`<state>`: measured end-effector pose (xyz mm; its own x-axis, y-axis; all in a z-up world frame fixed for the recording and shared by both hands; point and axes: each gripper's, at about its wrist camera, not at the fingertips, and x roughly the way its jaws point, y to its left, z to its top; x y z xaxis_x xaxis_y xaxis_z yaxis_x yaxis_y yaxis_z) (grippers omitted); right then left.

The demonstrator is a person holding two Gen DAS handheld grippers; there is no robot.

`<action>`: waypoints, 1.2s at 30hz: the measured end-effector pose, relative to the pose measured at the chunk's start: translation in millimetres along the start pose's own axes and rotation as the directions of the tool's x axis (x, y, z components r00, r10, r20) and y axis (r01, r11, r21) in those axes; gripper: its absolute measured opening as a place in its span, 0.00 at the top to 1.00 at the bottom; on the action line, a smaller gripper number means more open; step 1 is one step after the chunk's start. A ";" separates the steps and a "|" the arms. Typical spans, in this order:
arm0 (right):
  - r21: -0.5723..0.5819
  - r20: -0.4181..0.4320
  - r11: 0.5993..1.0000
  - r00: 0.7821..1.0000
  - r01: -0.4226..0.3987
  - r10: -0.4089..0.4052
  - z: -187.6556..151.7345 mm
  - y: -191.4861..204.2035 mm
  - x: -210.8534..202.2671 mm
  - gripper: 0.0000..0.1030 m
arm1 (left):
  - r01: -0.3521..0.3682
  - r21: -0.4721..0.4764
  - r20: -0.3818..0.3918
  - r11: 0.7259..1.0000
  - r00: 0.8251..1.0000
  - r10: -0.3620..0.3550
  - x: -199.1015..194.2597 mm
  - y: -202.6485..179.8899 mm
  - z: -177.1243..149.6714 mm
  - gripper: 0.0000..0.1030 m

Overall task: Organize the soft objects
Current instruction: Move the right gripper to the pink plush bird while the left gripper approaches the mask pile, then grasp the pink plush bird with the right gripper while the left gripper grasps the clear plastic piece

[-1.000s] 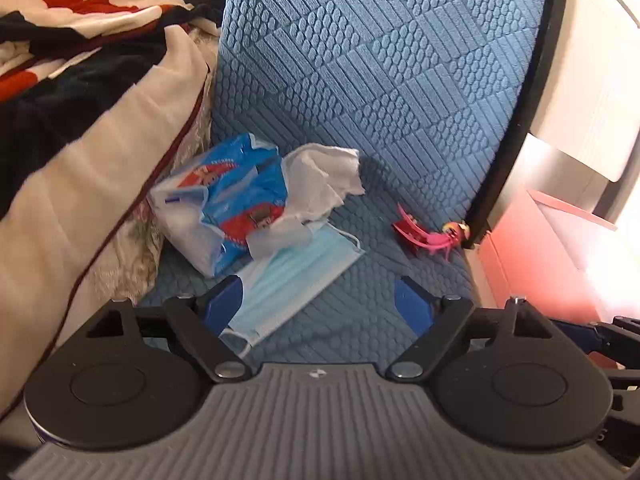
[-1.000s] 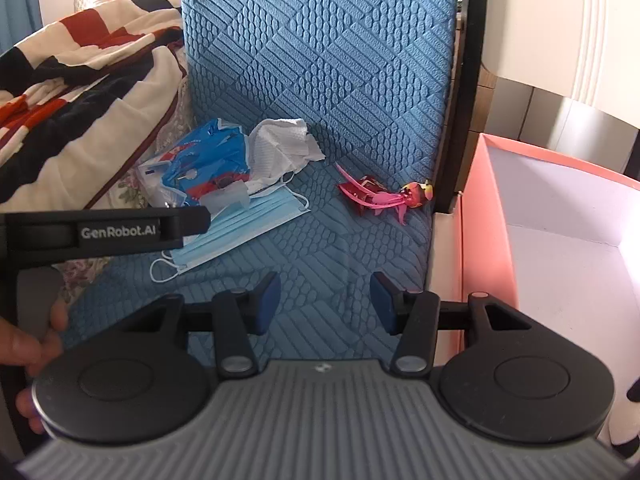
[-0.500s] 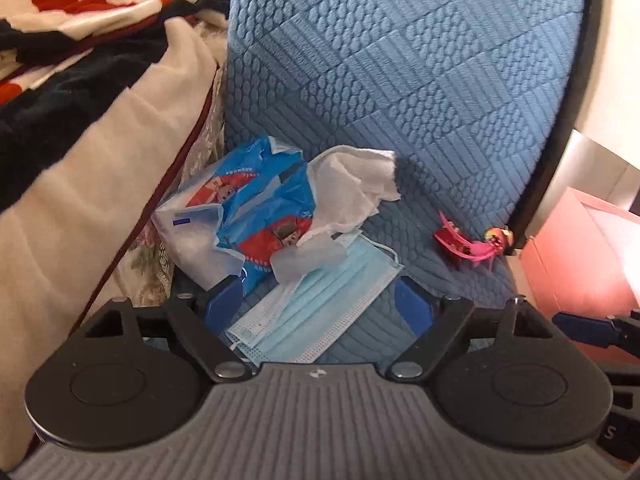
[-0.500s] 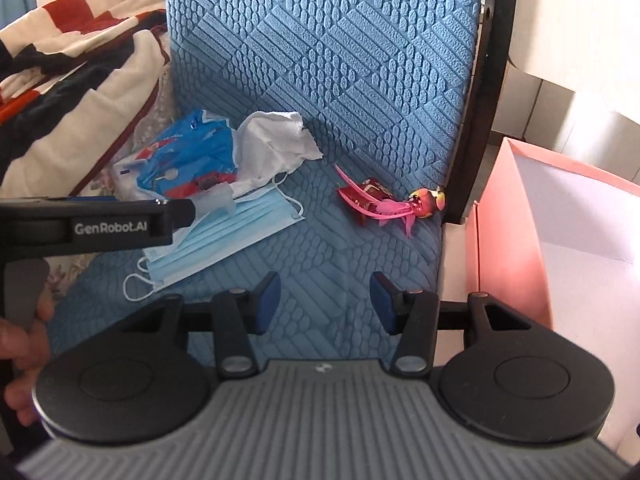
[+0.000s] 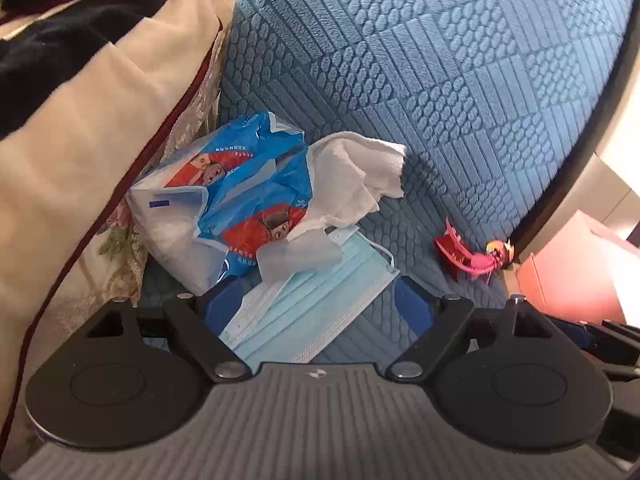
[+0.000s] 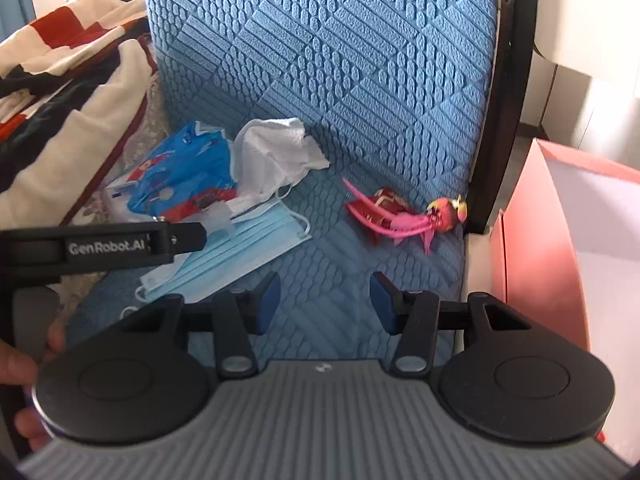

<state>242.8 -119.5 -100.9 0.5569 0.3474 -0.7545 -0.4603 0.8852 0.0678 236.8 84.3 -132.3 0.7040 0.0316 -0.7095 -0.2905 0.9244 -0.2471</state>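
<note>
Blue pleated paper face mask (image 5: 316,304) lies on the textured blue chair seat (image 5: 404,236) — left hand-held gripper (image 5: 320,304) wide open above it, right hand-held gripper (image 6: 323,300) half open, both empty.

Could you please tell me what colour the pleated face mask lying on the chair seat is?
The pleated face mask is light blue with white ear loops, clearest in the left wrist view.

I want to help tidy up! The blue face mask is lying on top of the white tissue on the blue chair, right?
Not quite. The blue face mask lies underneath: the white tissue and the blue wipes packet overlap its upper edge. It does lie on the blue chair. The left wrist view shows this best.
</note>
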 end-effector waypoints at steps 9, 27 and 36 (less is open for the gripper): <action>-0.038 0.000 0.999 1.000 0.003 -0.003 13.7 -1.1 28.8 0.49 | 0.023 -0.155 -0.029 0.988 0.999 -0.027 18.9 21.7 18.3 0.16; 0.111 -0.007 0.976 0.982 0.187 -0.187 37.3 -46.3 65.2 0.50 | -0.051 -0.230 -0.066 0.972 0.997 0.036 44.0 38.9 13.8 0.16; 0.357 -0.056 0.924 0.990 0.141 -0.129 33.5 -83.8 81.0 0.50 | -0.045 -0.235 -0.074 0.971 0.997 0.029 46.7 39.8 6.2 0.37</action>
<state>349.6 -155.1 -145.8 0.5725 0.2120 -0.7920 -0.1000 0.9768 0.1892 262.2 124.9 -171.2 0.6453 0.0297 -0.7633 -0.4660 0.8071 -0.3626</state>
